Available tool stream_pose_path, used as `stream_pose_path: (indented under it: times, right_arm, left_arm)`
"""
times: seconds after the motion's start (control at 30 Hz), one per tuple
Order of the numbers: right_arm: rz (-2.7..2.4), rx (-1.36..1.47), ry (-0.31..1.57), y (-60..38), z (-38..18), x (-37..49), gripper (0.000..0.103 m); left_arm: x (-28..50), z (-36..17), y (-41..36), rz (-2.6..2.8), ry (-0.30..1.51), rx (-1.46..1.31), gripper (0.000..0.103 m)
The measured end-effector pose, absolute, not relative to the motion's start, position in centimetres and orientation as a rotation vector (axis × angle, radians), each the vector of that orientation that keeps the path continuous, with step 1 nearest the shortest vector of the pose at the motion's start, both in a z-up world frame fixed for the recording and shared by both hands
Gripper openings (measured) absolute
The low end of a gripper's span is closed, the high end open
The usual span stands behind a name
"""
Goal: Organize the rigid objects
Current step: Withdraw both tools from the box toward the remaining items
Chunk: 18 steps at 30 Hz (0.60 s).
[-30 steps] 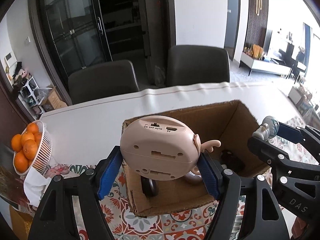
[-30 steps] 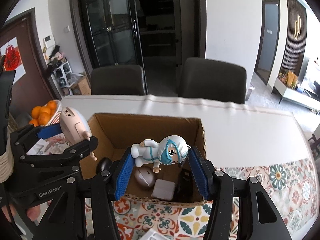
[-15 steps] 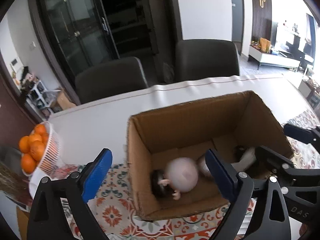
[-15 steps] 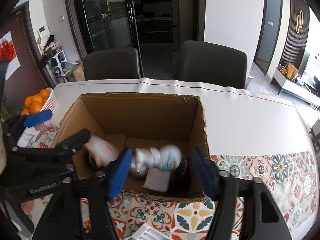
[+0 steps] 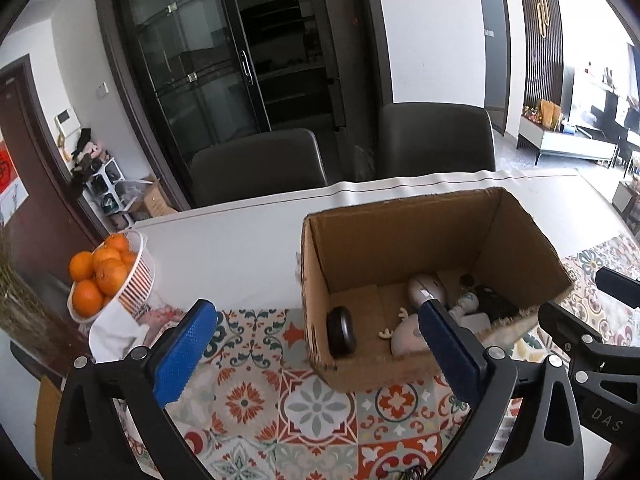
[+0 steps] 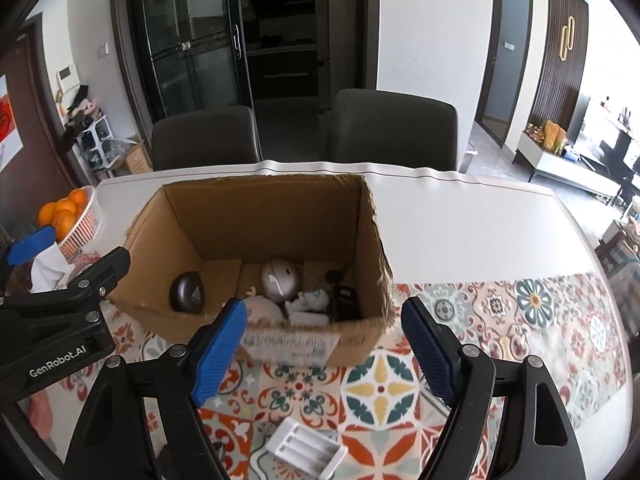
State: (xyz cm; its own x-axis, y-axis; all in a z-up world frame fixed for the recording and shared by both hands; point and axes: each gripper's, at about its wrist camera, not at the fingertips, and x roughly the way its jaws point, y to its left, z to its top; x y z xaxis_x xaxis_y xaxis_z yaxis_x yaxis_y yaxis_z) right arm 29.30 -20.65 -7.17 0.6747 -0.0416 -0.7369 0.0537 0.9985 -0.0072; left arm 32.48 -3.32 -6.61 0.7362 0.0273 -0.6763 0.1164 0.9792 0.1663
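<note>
Both grippers empty, jaws spread wide; toys down in box.

L gripper [image 5: 316, 348] & R gripper [image 6: 322, 346]: jaws just opened further, nothing between pads; hover at near side of box [image 6: 372, 216]. Box on patterned mat [image 6: 380, 390], open top. Inside, approx count: 1 dark puck [image 6: 187, 291], 1 round grey gadget [image 6: 280, 279], 1 pink antlered toy [image 6: 262, 309], 1 white-blue figure [image 6: 314, 300], 1 black item [image 6: 346, 300]; more possibly hidden behind near wall. Outside: 1 white battery tray [image 6: 306, 450] on mat, near edge. Basket [image 5: 138, 280] w/ approx 5 oranges, 2 chairs behind table. Next, by judgement: pull both back clear of box rim before swinging, keep jaws wide, approach tray along its short side, close on rigid edges only.
</note>
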Motion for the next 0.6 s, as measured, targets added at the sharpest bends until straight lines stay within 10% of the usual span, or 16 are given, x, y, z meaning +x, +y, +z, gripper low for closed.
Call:
stream_pose_path:
  times: [0.6]
  right_arm:
    - [-0.082,0.066,0.871,-19.7,-10.0,23.9,0.084]
  left_arm:
    - [28.3,-10.1,-2.3,-0.07,0.829,0.226,0.102]
